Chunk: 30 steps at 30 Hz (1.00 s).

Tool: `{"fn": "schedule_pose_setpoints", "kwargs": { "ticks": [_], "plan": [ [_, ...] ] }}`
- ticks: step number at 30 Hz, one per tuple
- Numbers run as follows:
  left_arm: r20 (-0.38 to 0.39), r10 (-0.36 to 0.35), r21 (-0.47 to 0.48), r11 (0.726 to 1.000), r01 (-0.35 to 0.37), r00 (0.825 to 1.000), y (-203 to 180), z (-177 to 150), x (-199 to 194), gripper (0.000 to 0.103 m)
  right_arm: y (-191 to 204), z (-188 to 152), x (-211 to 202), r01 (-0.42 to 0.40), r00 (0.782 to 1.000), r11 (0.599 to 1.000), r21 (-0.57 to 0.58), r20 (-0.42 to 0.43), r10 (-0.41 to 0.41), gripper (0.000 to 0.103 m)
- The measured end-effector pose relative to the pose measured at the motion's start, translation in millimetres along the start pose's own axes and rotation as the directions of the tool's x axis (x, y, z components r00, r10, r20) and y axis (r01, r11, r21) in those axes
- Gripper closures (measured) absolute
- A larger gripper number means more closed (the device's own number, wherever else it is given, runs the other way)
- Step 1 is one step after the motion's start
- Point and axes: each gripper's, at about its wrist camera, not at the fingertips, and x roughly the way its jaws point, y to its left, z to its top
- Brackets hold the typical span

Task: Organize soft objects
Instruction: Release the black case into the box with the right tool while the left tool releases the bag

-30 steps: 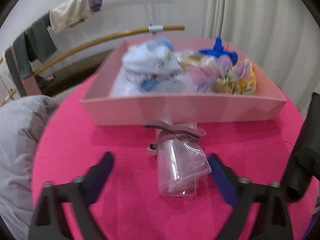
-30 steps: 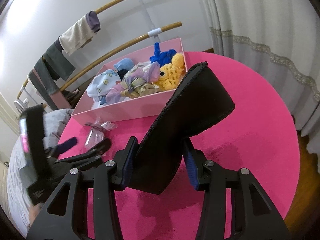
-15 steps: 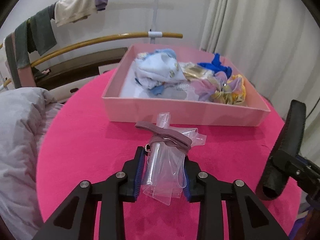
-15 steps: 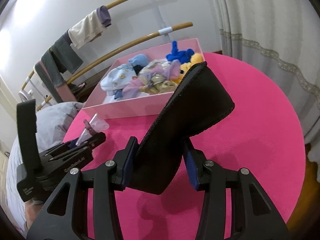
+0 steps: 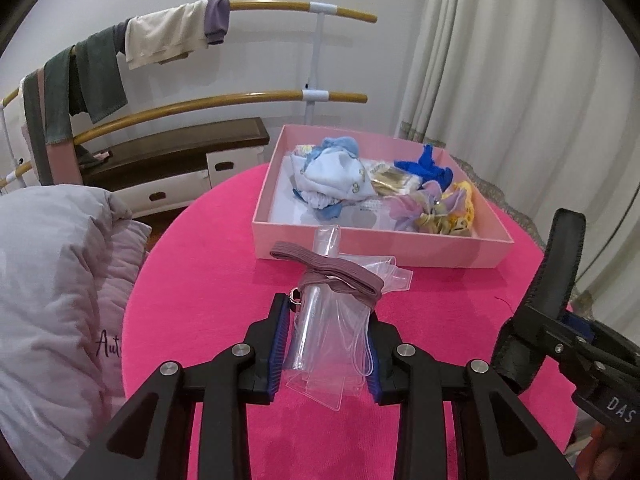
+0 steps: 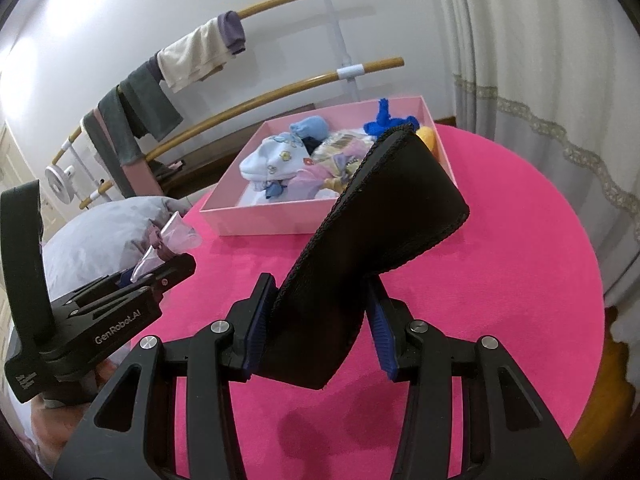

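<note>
Left claw (image 5: 326, 344) clamps clear pouch (image 5: 332, 320), right claw (image 6: 316, 334) grips black pad (image 6: 372, 240); both lifted, next: carry over pink box (image 5: 380, 246), release.

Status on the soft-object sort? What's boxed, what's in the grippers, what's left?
Done: pink box already holds baby clothes, a blue knit piece and a yellow crochet item.
In hand: left gripper is clamped on a clear plastic pouch with a mauve strap; right gripper holds a black fabric pad.
Left: neither is in the box yet. Nothing else loose shows on the pink tablecloth.
</note>
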Motion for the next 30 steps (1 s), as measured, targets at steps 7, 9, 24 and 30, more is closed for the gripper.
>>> {"fn": "schedule_pose_setpoints", "kwargs": {
  "ticks": [7, 9, 24, 30],
  "plan": [
    [0.016, 0.000, -0.007, 1.000, 0.000, 1.000, 7, -5, -27, 0.073, 9, 1, -8, 0.004, 1.000, 1.000, -0.017, 0.014, -0.004, 0.061],
    [0.019, 0.001, -0.011, 1.000, 0.000, 1.000, 9, -5, -32, 0.073, 11, 3, -9, 0.002, 1.000, 1.000, -0.021, 0.016, -0.002, 0.061],
    [0.099, 0.000, -0.008, 1.000, 0.001, 0.995, 12, 54, -30, 0.073, 8, 66, -17, 0.002, 0.996, 0.997, -0.082, 0.094, 0.005, 0.061],
    [0.129, -0.006, 0.004, 1.000, 0.005, 0.992, 8, 99, -15, 0.073, 1, 109, -7, 0.008, 0.994, 0.994, -0.108, 0.110, 0.004, 0.061]
  ]
}}
